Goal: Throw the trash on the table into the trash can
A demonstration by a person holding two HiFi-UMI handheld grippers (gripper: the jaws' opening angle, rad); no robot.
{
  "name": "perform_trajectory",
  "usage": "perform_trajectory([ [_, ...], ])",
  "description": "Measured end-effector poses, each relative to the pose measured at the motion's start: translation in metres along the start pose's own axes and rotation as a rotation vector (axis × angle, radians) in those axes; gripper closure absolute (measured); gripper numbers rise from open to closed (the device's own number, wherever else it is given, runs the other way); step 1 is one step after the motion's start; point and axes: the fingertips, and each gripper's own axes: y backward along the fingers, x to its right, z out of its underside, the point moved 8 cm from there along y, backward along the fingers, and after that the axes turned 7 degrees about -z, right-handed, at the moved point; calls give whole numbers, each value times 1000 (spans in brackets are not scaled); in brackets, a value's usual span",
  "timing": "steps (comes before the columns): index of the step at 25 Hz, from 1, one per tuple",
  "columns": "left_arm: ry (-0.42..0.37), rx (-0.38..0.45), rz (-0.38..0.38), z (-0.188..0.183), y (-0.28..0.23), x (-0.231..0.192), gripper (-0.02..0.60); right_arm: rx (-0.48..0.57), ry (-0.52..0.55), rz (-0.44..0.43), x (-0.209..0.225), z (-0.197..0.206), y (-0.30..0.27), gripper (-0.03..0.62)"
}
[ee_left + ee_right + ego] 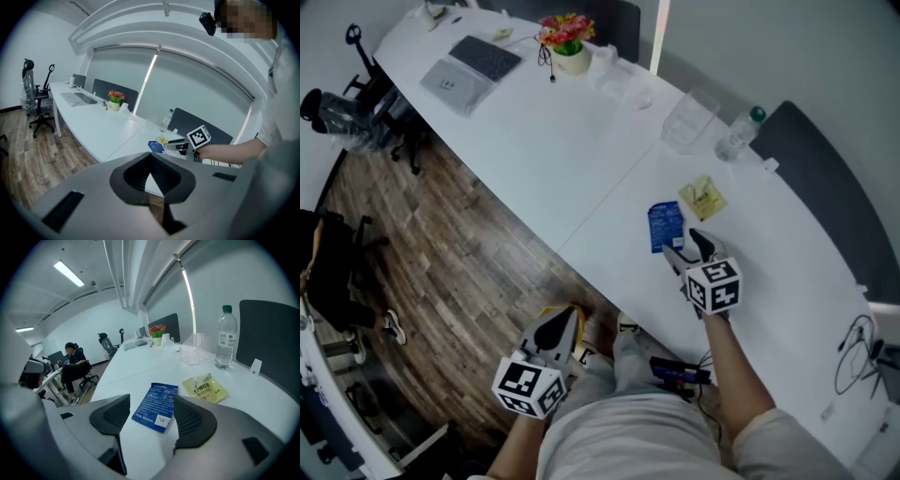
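Note:
A blue packet [665,225] [156,406] lies flat on the white table [553,141]. A crumpled yellow packet [702,198] [205,389] lies just beyond it. My right gripper [687,246] [151,416] hovers low over the table right behind the blue packet. It is open, with the packet's near end showing in the gap and the pads not touching it. My left gripper [561,328] [151,171] hangs off the table's near edge above the wooden floor, shut and empty. No trash can shows in any view.
Behind the packets stand a water bottle [739,134] and a clear plastic basket [689,119]. Farther left are a flower pot [568,42] and a laptop [473,67]. Cables [855,352] lie at the right. Office chairs [347,103] stand on the floor, and a person [72,366] sits in the distance.

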Motion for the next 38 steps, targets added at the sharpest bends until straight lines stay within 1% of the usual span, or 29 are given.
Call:
perform_trajectory([
  [4,15,-22,-6,3,-10,-6,581,-58,-23,19,13,10,-17,284],
  [10,26,-32,-10,0,-21,-12,581,-111,-31,18,23,13,-37,279],
  [13,30,-28,-11,2,-25,-15,581,-160,-8,26,24,14,-47,278],
  [16,39,-27,-19,1,-27,-16,581,-211,36,55,25,16,-53,278],
  [20,44,-26,-30,3,-26,-19,581,-224,61,72,26,17,-53,285],
  [22,50,-29,-35,3,-25,-20,581,-227,69,83,28,17,-52,334],
  [23,52,-30,-37,3,-24,-20,581,-230,71,88,29,17,-50,374],
  [24,55,-31,-38,3,-23,-19,581,-232,72,91,30,17,-49,461],
  [25,56,-29,-37,3,-23,-19,581,-232,73,91,31,18,-48,516],
  [29,56,-26,-39,3,-21,-18,581,-238,91,91,32,19,-47,550],
  [32,58,-26,-42,4,-18,-17,581,-232,103,91,31,19,-45,562],
  [38,64,-14,-46,9,-12,-18,581,-166,83,78,26,13,-31,563],
])
